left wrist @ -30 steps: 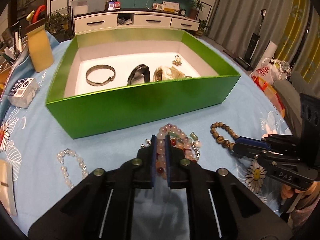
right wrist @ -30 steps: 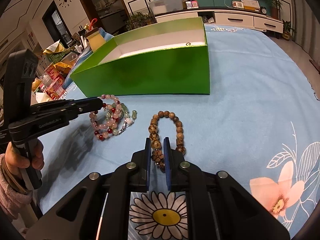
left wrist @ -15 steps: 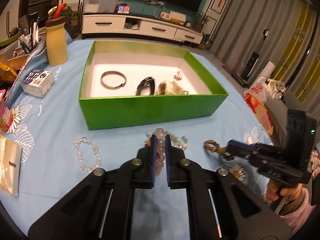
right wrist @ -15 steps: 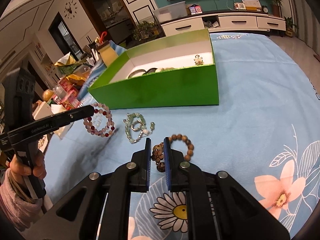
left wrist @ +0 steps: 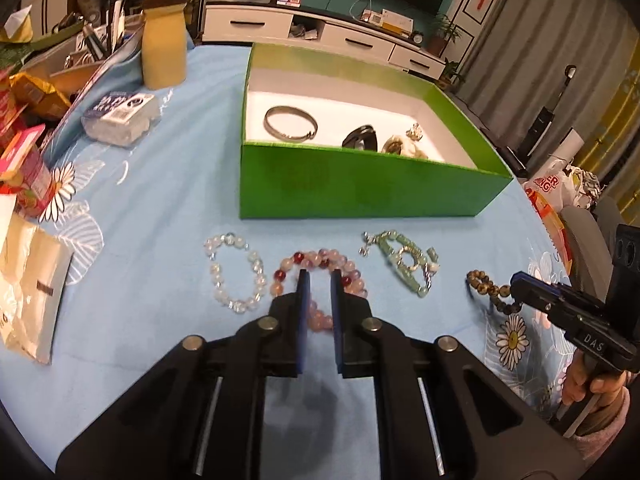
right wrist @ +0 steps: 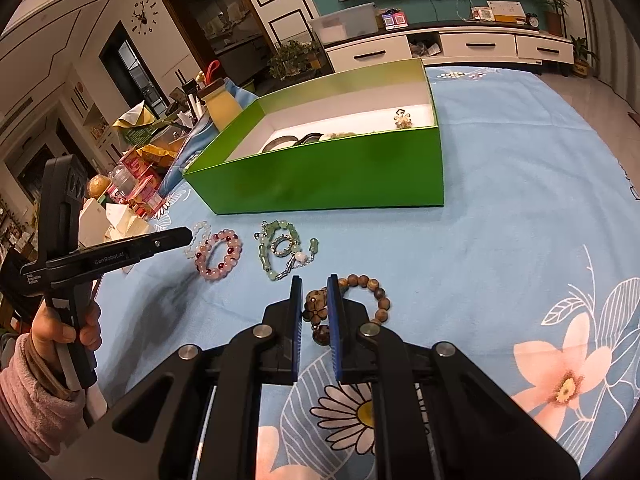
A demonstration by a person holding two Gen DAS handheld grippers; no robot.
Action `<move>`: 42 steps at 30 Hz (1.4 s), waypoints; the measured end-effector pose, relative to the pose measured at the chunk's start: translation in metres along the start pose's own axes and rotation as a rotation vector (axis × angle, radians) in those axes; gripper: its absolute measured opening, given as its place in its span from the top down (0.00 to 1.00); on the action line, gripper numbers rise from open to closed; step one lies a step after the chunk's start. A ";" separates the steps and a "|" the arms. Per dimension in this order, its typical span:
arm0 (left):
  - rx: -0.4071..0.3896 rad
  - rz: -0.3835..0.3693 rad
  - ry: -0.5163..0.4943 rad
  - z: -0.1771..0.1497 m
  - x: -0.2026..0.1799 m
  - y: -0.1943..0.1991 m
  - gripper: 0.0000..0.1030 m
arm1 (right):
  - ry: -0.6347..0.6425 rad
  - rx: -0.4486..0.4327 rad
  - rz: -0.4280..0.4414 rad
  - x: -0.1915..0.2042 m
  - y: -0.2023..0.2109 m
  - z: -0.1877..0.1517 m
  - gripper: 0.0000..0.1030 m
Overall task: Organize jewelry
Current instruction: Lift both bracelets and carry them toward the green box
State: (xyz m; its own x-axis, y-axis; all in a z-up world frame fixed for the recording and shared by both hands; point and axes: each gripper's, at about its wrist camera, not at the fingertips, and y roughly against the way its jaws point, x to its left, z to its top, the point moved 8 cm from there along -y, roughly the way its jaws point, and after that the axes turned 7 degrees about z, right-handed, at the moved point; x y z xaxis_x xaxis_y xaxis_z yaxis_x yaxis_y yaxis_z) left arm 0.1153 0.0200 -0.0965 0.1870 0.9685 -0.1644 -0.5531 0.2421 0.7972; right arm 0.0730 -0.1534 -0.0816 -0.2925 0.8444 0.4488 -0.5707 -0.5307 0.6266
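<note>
1. You are working the sort-into-box step: the left gripper [left wrist: 318, 280] is opening over the pink and red round-bead bracelet [left wrist: 316, 276], whose near beads are lying between the jaws; the pads look clear of them, so I judge it a release on the desk [left wrist: 180, 208].
2. The right gripper [right wrist: 314, 288] is holding narrow on the brown wooden-bead bracelet [right wrist: 360, 300], its left side pinched between the pads, the rest resting on the cloth.
3. Next move, by my reading: you are needing to lift the brown bracelet over the near wall of the green cardboard box [right wrist: 320, 172] and drop it inside.
4. Inside, a silver metal bangle [left wrist: 290, 124] and other pieces are lying already.
5. The pale green jade-bead bracelet [right wrist: 280, 248] and the clear crystal-bead bracelet [left wrist: 236, 272] are waiting before the box; the green one is lying on the direct path.
</note>
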 end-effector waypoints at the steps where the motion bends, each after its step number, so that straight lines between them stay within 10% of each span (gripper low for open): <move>1: -0.001 0.004 -0.008 -0.003 0.000 0.001 0.81 | 0.000 0.001 -0.001 0.000 0.000 0.000 0.88; 21: 0.081 0.007 -0.054 -0.003 -0.006 -0.039 0.79 | -0.017 0.022 0.001 -0.005 -0.009 -0.004 0.88; 24: 0.075 0.022 -0.069 -0.005 -0.006 -0.040 0.93 | -0.013 0.027 -0.003 -0.005 -0.011 -0.005 0.88; 42: -0.097 -0.039 -0.064 0.019 -0.030 0.036 0.93 | -0.008 -0.098 0.034 0.009 0.026 0.023 0.88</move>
State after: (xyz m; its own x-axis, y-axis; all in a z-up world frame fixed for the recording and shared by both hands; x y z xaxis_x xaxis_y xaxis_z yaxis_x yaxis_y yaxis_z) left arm 0.1050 -0.0013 -0.0514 0.2596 0.9534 -0.1539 -0.6199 0.2867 0.7304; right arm 0.0730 -0.1613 -0.0464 -0.3066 0.8253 0.4742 -0.6332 -0.5489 0.5457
